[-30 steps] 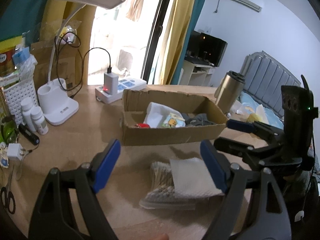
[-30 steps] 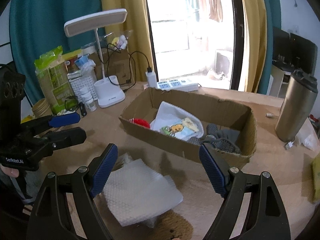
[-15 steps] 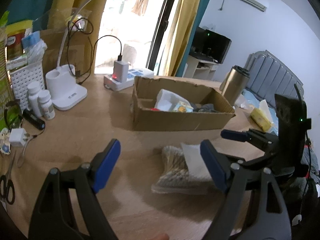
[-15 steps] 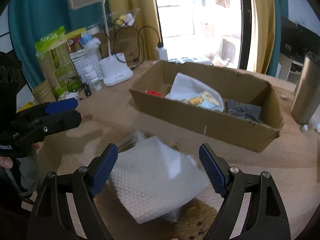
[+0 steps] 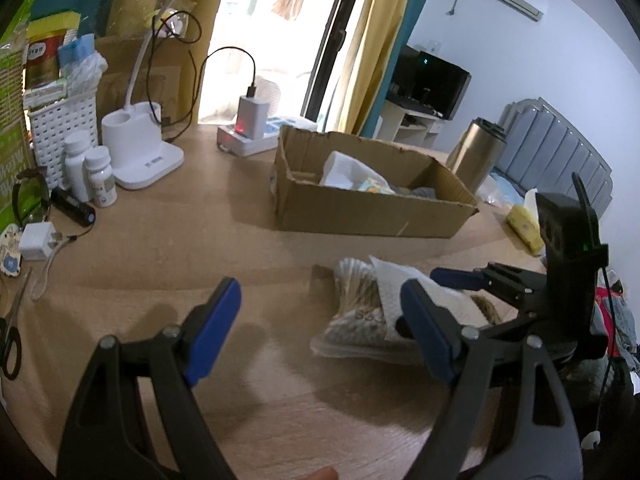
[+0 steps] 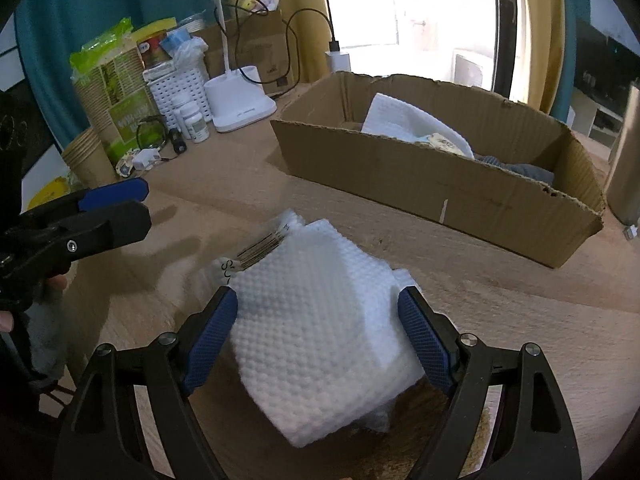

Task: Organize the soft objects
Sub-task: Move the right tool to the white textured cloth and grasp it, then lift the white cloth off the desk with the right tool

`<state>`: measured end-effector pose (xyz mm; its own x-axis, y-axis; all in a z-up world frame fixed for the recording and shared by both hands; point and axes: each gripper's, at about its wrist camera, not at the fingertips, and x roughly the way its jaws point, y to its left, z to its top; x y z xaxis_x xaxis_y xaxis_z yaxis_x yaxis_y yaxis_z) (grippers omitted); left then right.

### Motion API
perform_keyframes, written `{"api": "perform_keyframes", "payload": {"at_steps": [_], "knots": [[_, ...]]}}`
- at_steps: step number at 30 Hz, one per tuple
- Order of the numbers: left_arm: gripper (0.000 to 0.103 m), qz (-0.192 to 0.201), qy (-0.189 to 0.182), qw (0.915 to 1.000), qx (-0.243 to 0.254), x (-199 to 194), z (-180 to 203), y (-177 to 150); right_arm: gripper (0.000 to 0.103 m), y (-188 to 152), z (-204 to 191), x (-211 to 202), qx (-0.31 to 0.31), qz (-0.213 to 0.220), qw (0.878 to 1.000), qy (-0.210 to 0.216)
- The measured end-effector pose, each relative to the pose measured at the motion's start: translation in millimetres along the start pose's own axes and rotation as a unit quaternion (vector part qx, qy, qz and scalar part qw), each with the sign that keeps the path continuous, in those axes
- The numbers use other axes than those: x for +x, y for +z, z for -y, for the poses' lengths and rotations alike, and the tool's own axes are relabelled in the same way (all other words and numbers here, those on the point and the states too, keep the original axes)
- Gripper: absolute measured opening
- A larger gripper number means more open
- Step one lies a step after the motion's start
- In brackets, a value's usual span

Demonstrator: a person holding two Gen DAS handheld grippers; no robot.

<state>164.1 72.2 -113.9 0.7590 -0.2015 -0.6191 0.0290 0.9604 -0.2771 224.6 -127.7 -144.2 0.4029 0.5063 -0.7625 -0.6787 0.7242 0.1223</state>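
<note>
White textured cloth (image 6: 320,332) lies on the wooden table (image 5: 208,248) between the spread jaws of the right gripper (image 6: 318,340); left gripper (image 5: 320,332) also gapes. Cardboard box (image 6: 440,184), yellow curtains (image 5: 372,40) behind; labels unreadable

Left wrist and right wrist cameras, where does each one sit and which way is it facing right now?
Left wrist view: sits on the left gripper, looks along its open fingers across the wooden table to the cardboard box; the right gripper shows at right.
Right wrist view: sits on the right gripper, looks down on the white textured cloth between its open fingers; the left gripper shows at left.
Both share the cloth, the box, the white lamp base and the table.
</note>
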Motion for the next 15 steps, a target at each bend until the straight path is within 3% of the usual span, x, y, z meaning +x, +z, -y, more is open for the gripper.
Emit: {"api": "perform_keyframes", "payload": {"at_steps": [9,11,15], "knots": [[0.083,-0.005,-0.003,1.0,0.005,3,10,0,0.072,-3,-2,-1,-0.014,-0.006,1.0,0.019],[0.083,-0.005,-0.001,0.9999,0.009,3,12,2,0.067,-4,-2,-3,-0.012,-0.003,1.0,0.024],[0.083,-0.002,0.001,0.9999,0.013,1,18,4,0.044,-5,1,-10,-0.012,0.009,1.0,0.026]]}}
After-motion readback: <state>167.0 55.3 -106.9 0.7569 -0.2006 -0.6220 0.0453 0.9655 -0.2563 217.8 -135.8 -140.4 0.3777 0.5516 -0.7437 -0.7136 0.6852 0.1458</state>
